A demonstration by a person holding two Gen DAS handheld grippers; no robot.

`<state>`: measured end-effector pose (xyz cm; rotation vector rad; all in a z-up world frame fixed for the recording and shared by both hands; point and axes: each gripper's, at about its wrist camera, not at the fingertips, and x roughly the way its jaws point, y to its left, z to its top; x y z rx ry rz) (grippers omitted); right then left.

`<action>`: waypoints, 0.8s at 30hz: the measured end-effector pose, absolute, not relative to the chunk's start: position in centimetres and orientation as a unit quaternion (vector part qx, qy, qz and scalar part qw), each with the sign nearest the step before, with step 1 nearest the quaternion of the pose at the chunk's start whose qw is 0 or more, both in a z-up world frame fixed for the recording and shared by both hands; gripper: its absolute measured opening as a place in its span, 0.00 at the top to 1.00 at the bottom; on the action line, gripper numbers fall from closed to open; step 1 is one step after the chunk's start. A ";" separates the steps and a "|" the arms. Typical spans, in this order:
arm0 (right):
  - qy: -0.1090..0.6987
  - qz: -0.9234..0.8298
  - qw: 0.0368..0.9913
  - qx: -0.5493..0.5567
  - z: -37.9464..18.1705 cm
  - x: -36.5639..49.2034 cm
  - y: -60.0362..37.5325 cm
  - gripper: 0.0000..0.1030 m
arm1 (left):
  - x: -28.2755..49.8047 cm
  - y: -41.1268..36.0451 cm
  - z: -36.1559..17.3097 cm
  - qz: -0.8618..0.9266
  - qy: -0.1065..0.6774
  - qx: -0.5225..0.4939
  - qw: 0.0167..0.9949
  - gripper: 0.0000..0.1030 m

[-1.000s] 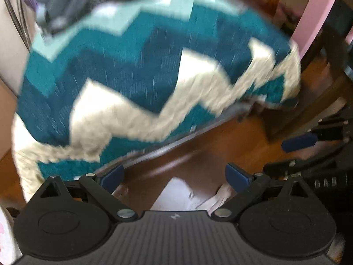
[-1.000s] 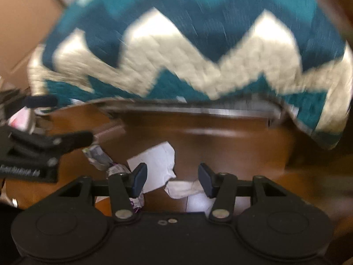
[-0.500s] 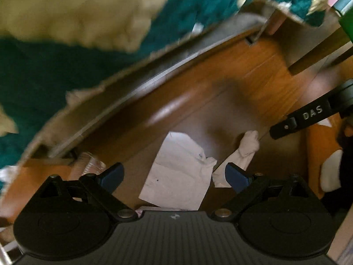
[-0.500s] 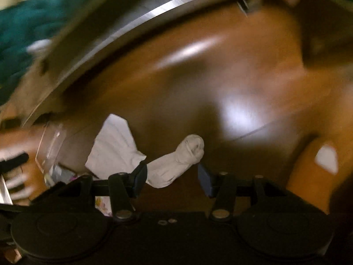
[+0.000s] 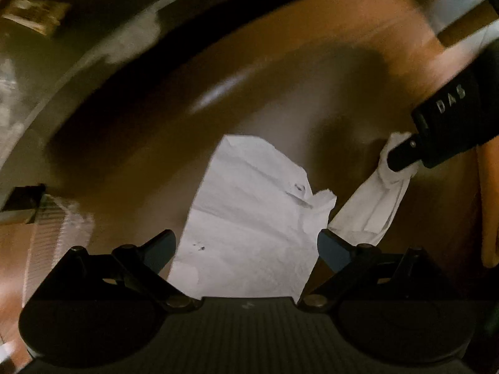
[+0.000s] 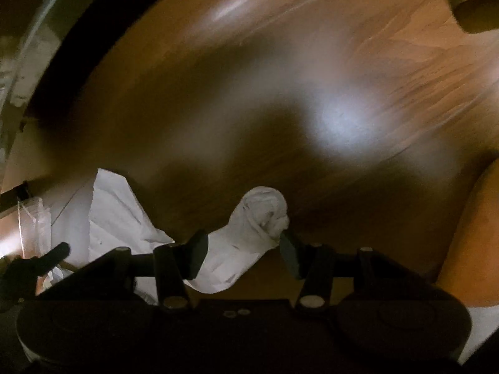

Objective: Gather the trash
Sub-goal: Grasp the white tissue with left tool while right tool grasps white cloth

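A creased white sheet of paper (image 5: 252, 224) lies flat on the brown wooden floor, between the fingers of my open left gripper (image 5: 246, 249), which hovers just above it. A crumpled white sock-like wad (image 5: 371, 205) lies to its right. In the right wrist view that wad (image 6: 246, 237) sits between the fingers of my open right gripper (image 6: 243, 249), with the paper (image 6: 115, 215) at the left. The right gripper's black body (image 5: 449, 124) reaches in at the right of the left wrist view.
A clear plastic container (image 5: 53, 233) lies left of the paper, also in the right wrist view (image 6: 31, 227). A grey metal bed-frame rail (image 5: 103, 46) curves across the back. An orange object (image 6: 474, 233) lies at the far right.
Both grippers dropped from facing the zigzag blanket to low over the floor. The paper and the wad now lie larger between the open fingers. The blanket has left view.
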<state>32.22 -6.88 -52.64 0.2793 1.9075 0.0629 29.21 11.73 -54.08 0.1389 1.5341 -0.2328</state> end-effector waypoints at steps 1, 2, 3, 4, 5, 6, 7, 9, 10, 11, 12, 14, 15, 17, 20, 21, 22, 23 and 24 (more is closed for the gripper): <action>0.814 0.026 0.568 0.118 -52.9 32.2 -6.7 0.50 | 29.1 11.5 -54.6 -0.110 0.693 0.066 0.709 0.09; 0.815 0.025 0.567 0.117 -53.2 32.2 -6.6 0.50 | 29.0 11.3 -55.0 -0.116 0.694 0.070 0.707 0.11; 0.815 0.025 0.566 0.118 -53.3 32.2 -6.6 0.50 | 29.0 11.1 -55.3 -0.119 0.695 0.076 0.705 0.13; 0.816 0.024 0.566 0.117 -53.5 32.2 -6.4 0.50 | 29.0 10.9 -55.7 -0.123 0.696 0.082 0.703 0.17; 0.816 0.023 0.566 0.115 -53.6 32.2 -6.4 0.50 | 29.0 10.7 -56.1 -0.125 0.696 0.087 0.701 0.21; 0.816 0.023 0.567 0.113 -53.7 32.2 -6.3 0.50 | 29.0 10.7 -56.4 -0.124 0.697 0.090 0.700 0.29; 0.816 0.022 0.567 0.111 -53.9 32.1 -6.3 0.50 | 29.0 10.6 -56.7 -0.123 0.699 0.090 0.699 0.36; 0.816 0.020 0.568 0.103 -54.0 32.0 -6.1 0.50 | 29.1 10.7 -57.3 -0.118 0.704 0.093 0.694 0.42; 0.816 0.019 0.569 0.099 -54.0 32.0 -5.9 0.50 | 29.1 10.7 -57.5 -0.116 0.707 0.093 0.691 0.48; 0.816 0.020 0.570 0.097 -54.0 32.1 -5.9 0.50 | 29.0 10.7 -57.7 -0.116 0.707 0.094 0.691 0.50; 0.815 0.021 0.571 0.096 -54.2 32.0 -5.7 0.50 | 28.9 10.6 -57.7 -0.116 0.704 0.097 0.694 0.50; 0.816 0.023 0.571 0.087 -54.3 31.8 -5.2 0.51 | 28.8 10.7 -57.7 -0.114 0.702 0.101 0.695 0.52; 0.814 0.026 0.574 0.082 -54.3 31.8 -5.1 0.52 | 28.7 10.7 -57.7 -0.111 0.700 0.105 0.697 0.56; 0.809 0.030 0.583 0.064 -54.2 31.6 -4.5 0.53 | 28.6 10.8 -57.6 -0.107 0.698 0.103 0.701 0.65; 0.804 0.039 0.593 0.030 -53.9 31.5 -3.8 0.69 | 28.7 10.8 -57.4 -0.108 0.699 0.093 0.700 0.93; 0.804 0.042 0.593 0.021 -53.8 31.5 -3.7 0.85 | 28.7 10.8 -57.4 -0.107 0.702 0.090 0.699 0.95; 0.802 0.043 0.595 0.014 -53.6 31.5 -3.6 0.85 | 28.7 10.7 -57.4 -0.103 0.703 0.090 0.698 0.95; 0.798 0.047 0.601 0.010 -53.3 31.6 -3.6 0.85 | 28.7 10.8 -57.3 -0.103 0.704 0.086 0.697 0.96; 0.793 0.053 0.607 0.007 -53.0 31.6 -3.5 0.86 | 28.8 10.8 -57.1 -0.104 0.705 0.080 0.697 0.96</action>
